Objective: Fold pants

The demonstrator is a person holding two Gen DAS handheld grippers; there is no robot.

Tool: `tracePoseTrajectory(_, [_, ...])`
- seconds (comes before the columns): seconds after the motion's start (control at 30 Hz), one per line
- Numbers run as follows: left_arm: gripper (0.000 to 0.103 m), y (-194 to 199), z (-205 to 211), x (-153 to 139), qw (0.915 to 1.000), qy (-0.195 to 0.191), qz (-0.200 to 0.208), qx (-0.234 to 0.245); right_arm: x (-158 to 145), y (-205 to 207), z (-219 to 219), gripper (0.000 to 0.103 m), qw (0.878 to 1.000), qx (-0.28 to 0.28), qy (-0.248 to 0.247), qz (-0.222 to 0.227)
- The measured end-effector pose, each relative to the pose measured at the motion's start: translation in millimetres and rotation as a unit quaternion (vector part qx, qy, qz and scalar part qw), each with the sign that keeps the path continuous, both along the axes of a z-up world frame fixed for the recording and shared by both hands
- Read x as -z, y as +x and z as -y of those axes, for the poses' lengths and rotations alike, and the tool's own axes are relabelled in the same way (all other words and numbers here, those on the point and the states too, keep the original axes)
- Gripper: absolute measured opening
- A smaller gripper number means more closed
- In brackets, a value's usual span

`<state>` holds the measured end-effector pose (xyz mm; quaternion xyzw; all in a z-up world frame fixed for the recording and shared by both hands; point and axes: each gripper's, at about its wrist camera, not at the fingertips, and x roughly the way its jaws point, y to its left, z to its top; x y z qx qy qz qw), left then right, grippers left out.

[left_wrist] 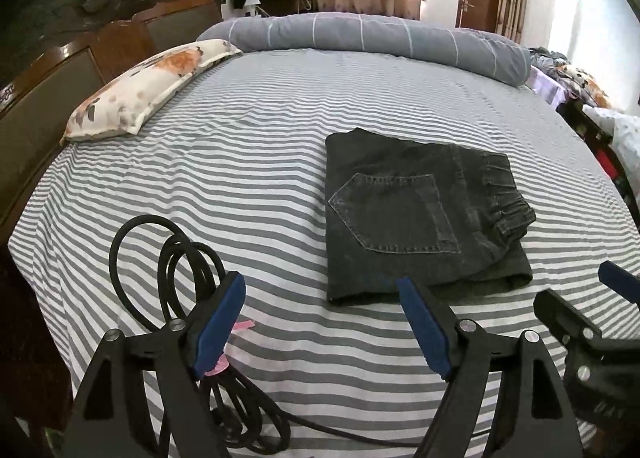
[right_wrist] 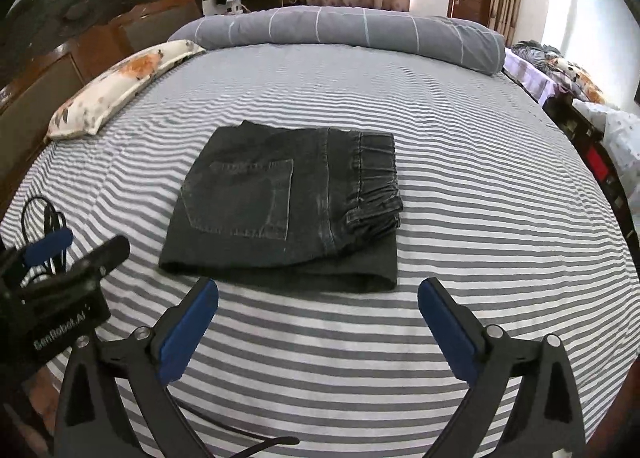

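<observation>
I find the pants (right_wrist: 288, 205) folded into a compact block on the striped sheet (right_wrist: 480, 258), mid-bed. Waistband faces right, back pocket up; the block is near square, its slightly longer side running left to right. Both claws stand short of its near edge, clear of the cloth: left gripper (left_wrist: 320, 298) wide open, empty; right gripper (right_wrist: 318, 298) wide open, empty. A coiled cable (left_wrist: 168, 258) lies left of the pants. Pillow (left_wrist: 148, 85) and rolled duvet (left_wrist: 380, 33) lie well beyond.
</observation>
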<state>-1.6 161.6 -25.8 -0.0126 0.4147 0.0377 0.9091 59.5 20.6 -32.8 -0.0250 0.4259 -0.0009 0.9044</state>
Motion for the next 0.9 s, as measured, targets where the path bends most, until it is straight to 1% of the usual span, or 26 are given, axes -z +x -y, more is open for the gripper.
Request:
tracePoseTrajectory(0.23, [0.08, -0.3, -1.4, 1.9, 1.0, 0.007, 0.002, -0.001, 6.4, -6.1, -0.7, 0.101, 1.0, 0.0, 0.009, -0.007])
tracePoseTrajectory(0.33, [0.08, -0.2, -2.5, 1.8, 1.0, 0.002, 0.003, -0.001, 8.5, -6.0, 0.4, 0.101, 1.0, 0.004, 0.013, -0.013])
tracePoseTrajectory(0.5, [0.08, -0.2, -1.6, 5.0, 1.0, 0.01, -0.001, 0.003, 8.3, -6.2, -0.7, 0.102, 1.0, 0.006, 0.002, -0.014])
tracePoseTrajectory(0.6, [0.08, -0.3, -2.2, 5.0, 1.0, 0.008, 0.0, 0.003, 9.3, -5.9, -1.0, 0.102, 1.0, 0.008, 0.0, -0.018])
tracePoseTrajectory(0.73, [0.08, -2.3, -5.7, 4.7, 1.0, -0.004, 0.001, -0.001, 11.3, -5.7, -1.5, 0.102, 1.0, 0.01, 0.004, -0.024])
tracePoseTrajectory(0.9, [0.08, -3.0, -6.5, 3.8, 1.0, -0.002, 0.003, 0.001, 11.6, -6.1, -4.9, 0.102, 1.0, 0.009, -0.003, -0.024])
